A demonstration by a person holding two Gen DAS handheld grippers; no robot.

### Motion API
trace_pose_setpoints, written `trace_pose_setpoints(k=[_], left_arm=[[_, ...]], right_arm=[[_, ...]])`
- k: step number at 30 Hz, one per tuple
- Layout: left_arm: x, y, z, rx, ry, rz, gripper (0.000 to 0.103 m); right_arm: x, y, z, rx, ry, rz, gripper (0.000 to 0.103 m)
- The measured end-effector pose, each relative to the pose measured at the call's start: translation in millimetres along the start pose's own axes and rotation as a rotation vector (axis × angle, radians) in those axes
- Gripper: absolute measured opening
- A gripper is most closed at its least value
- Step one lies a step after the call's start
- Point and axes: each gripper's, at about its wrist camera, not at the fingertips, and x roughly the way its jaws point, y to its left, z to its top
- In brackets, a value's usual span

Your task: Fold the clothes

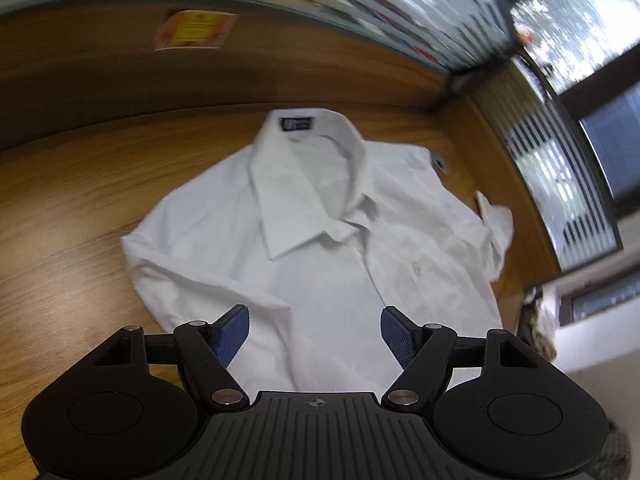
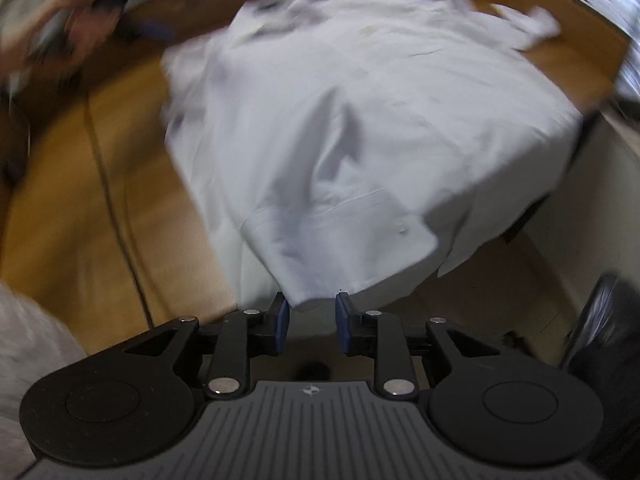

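Note:
A white collared shirt [image 1: 320, 216] lies face up on the wooden table [image 1: 72, 216], collar toward the back panel, with a dark label inside the neck. My left gripper [image 1: 315, 332] hovers open over the shirt's lower front, nothing between its blue pads. In the blurred right wrist view the shirt [image 2: 360, 120] tapers toward me, and a cuffed edge with a button [image 2: 400, 229] reaches past the table edge. My right gripper [image 2: 313, 316] has that white edge pinched between its blue pads, which stand a small gap apart.
A yellow sticker [image 1: 196, 30] sits on the wooden back panel. Windows with blinds [image 1: 560, 160] line the right side. A thin cable [image 2: 116, 208] runs across the table [image 2: 80, 220]. A black chair [image 2: 608, 340] stands right of the table edge.

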Motion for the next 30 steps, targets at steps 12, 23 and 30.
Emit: trace_pose_setpoints(k=[12,23,30], left_arm=[[56,-39,-40,0.193,0.149,0.048,0.072],[59,-38,-47,0.193,0.159,0.054,0.072],[61,-33,-55,0.166,0.178,0.078,0.072]], right_arm=[[-23,-45,-1,0.201,-0.083,0.113,0.036],[-43,-44,2,0.141,-0.095,0.168,0.036],[-13,-37,25,0.141,-0.167,0.156,0.036]])
